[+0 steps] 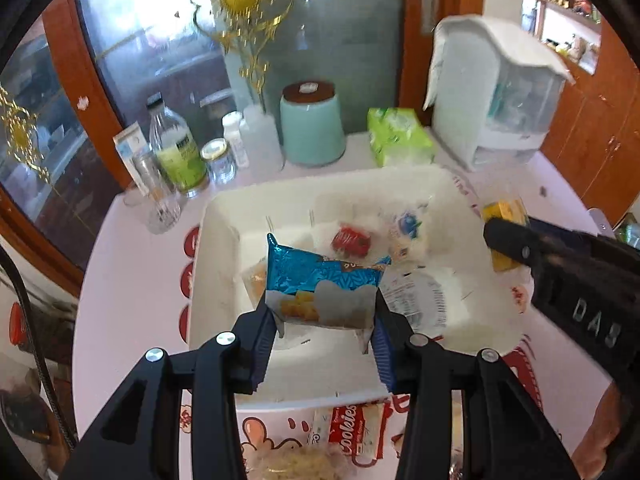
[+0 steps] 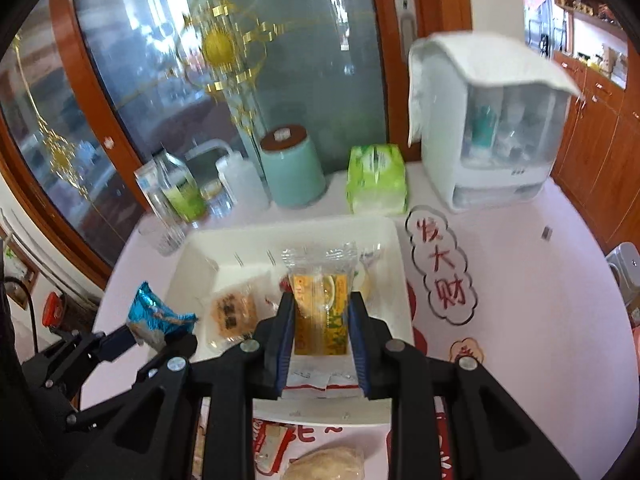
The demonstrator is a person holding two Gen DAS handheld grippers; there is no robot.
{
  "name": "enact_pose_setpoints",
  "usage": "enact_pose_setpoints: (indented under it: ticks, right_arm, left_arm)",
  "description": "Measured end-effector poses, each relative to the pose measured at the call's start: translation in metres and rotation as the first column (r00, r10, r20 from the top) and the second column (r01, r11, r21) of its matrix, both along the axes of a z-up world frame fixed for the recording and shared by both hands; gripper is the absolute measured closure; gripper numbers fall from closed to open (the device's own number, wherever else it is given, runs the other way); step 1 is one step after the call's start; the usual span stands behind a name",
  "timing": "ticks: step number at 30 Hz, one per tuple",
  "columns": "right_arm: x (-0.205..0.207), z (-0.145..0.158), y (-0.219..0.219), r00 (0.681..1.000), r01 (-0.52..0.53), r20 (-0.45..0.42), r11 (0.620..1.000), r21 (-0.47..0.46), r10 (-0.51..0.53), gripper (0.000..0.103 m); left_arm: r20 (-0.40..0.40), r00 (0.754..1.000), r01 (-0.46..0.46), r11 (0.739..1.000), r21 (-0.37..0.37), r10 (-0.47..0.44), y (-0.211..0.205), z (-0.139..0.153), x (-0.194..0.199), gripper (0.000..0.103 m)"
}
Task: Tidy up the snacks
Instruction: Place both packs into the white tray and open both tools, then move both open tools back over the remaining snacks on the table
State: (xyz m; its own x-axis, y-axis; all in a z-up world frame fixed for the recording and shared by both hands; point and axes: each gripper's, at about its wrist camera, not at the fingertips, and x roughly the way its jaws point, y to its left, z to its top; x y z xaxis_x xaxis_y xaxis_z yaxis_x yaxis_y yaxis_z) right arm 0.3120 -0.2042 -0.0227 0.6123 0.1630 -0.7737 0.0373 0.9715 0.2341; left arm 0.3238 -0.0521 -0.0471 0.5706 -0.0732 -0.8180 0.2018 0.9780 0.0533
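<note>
1. Nearest, on the tablecloth [image 1: 132, 280]: a red cookies pack [image 1: 356, 432].
2. Left gripper [image 1: 325, 328] clamped on a blue snack packet [image 1: 320, 280], held over the white tray [image 1: 216, 232].
3. Right gripper [image 2: 323, 320] clamped on a yellow snack packet [image 2: 320, 300] (clear wrapper), also over the tray.
4. In the tray: a red-wrapped sweet [image 1: 352, 240].
5. Far: teal canister [image 1: 312, 128], green tissue pack [image 1: 400, 136].

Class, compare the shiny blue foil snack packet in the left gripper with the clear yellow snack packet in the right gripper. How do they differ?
The blue foil snack packet is opaque and shiny, while the clear yellow snack packet is see-through at its top. The blue packet is held lying wide across the left gripper; the yellow one stands tall in the right gripper. Both are gripped above the white rectangular tray.
</note>
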Motion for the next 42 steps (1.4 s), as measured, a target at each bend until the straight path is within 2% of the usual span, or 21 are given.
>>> enact_pose_setpoints:
  ticks: [1,3,4,5,6,10,13,21,27,42]
  right_arm:
    - [0.005,-0.01,0.002,1.0,-0.008,-0.023,1.0,-0.006,0.008,0.077]
    - [0.012,-0.027,0.006,0.997,-0.028,-0.071,1.0,-0.005,0.028,0.076]
    - [0.014,-0.037,0.007,0.994,-0.038,-0.099,0.999,0.0,0.038,0.076]
    - [0.016,-0.045,0.008,0.992,-0.04,-0.122,0.999,0.001,0.04,0.075]
    - [0.017,-0.051,0.009,0.989,-0.043,-0.139,0.999,0.002,0.043,0.075]
    - [0.014,-0.068,0.008,0.982,-0.045,-0.181,0.999,0.029,0.05,0.071]
    - [0.012,-0.067,0.007,0.983,-0.042,-0.179,0.999,0.027,0.046,0.068]
    - [-0.002,-0.056,0.004,0.986,-0.04,-0.159,0.999,0.03,0.045,0.066]
    - [-0.021,-0.044,0.006,0.99,-0.042,-0.136,0.998,0.045,0.048,0.065]
    - [-0.102,-0.009,0.015,0.998,-0.042,-0.052,0.995,0.089,0.047,0.065]
  left_arm:
    - [-0.016,1.0,-0.011,1.0,0.004,0.011,0.0,-0.008,0.005,0.059]
    - [-0.064,0.998,-0.018,1.0,0.026,0.019,0.0,-0.026,0.015,0.048]
    - [-0.091,0.996,-0.014,0.999,0.037,0.017,0.0,-0.034,0.018,0.029]
    - [-0.111,0.994,-0.012,0.999,0.045,0.017,0.0,-0.041,0.021,0.015]
    - [-0.134,0.991,-0.01,0.998,0.057,0.017,0.0,-0.05,0.022,0.013]
    - [-0.154,0.988,-0.002,0.996,0.089,0.016,0.001,-0.065,0.02,0.013]
    - [-0.144,0.989,-0.017,0.996,0.084,0.029,0.005,-0.067,0.015,0.013]
    - [-0.105,0.993,-0.05,0.999,0.017,0.051,0.015,-0.044,0.002,0.013]
    - [-0.089,0.995,-0.052,0.999,0.002,0.052,0.018,-0.032,-0.017,0.013]
    - [-0.048,0.998,-0.04,0.997,-0.065,0.037,0.047,0.0,-0.096,0.013]
